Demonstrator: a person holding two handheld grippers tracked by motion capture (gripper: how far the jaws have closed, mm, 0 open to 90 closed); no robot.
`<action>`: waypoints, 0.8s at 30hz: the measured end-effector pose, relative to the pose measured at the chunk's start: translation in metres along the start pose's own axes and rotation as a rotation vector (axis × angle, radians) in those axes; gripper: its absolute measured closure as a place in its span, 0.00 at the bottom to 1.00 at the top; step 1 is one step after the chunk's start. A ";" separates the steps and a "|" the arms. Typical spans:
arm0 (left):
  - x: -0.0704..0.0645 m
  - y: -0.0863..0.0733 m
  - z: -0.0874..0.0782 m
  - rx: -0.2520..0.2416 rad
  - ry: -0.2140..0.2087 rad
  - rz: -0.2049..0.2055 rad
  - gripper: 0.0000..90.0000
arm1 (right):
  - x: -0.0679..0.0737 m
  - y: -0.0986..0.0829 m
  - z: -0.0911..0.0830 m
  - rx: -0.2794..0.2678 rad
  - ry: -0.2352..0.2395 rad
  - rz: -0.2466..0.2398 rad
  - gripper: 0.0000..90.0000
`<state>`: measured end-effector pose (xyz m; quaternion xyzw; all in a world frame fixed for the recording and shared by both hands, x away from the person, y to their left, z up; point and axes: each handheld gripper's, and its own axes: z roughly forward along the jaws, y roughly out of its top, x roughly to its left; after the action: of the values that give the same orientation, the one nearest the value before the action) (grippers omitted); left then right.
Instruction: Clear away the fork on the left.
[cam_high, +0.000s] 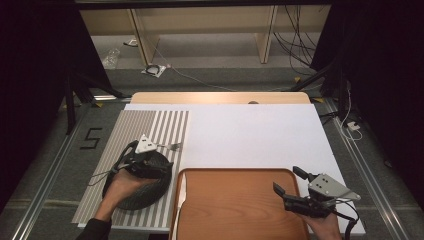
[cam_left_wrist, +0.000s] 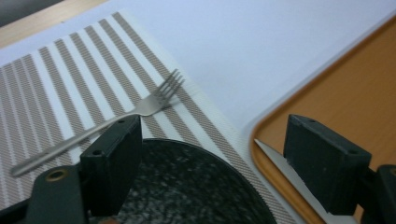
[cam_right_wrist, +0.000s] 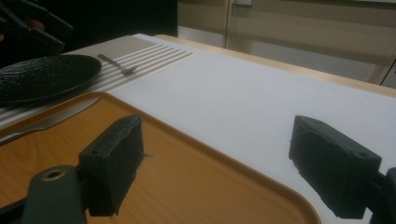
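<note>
Left tool (cam_high: 159, 159) held over the black plate (cam_high: 145, 192) on the striped mat (cam_high: 145, 125), jaws spread wide with nothing between them. Fork (cam_left_wrist: 112, 123) lying flat on the mat just beyond the plate's far rim, tines pointing away toward the white sheet (cam_high: 250, 135); in the left gripper view, seen crossing behind the tip of one jaw, handle running off to the side, not touching either jaw. In the high view, fork (cam_high: 172, 146) just ahead of the left tool, close but apart. Knife (cam_high: 181, 192) resting along the near-left edge of the wooden tray (cam_high: 235, 205), beside the plate. Right tool (cam_high: 289, 182) above the tray's right side, jaws likewise wide apart and holding nothing, well away from the fork. From the right gripper view, plate (cam_right_wrist: 44, 77) and fork (cam_right_wrist: 119, 64) far off across the tray (cam_right_wrist: 187, 177), with the white sheet stretching across the table (cam_high: 220, 97)
</note>
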<state>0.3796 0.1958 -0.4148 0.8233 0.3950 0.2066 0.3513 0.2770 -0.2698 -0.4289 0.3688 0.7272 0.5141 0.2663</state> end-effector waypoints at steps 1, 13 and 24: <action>0.003 0.001 0.001 0.003 -0.002 -0.006 0.23 | 0.000 0.000 0.000 0.001 -0.001 -0.003 0.21; 0.034 0.019 0.020 0.113 0.022 0.016 0.24 | 0.001 0.001 -0.001 -0.009 0.002 -0.002 0.21; 0.063 0.028 0.040 0.200 0.046 0.021 0.26 | 0.000 0.001 -0.001 -0.006 0.002 0.001 0.21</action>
<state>0.4561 0.2168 -0.4165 0.8535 0.4130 0.1888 0.2557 0.2764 -0.2707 -0.4278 0.3678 0.7258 0.5166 0.2665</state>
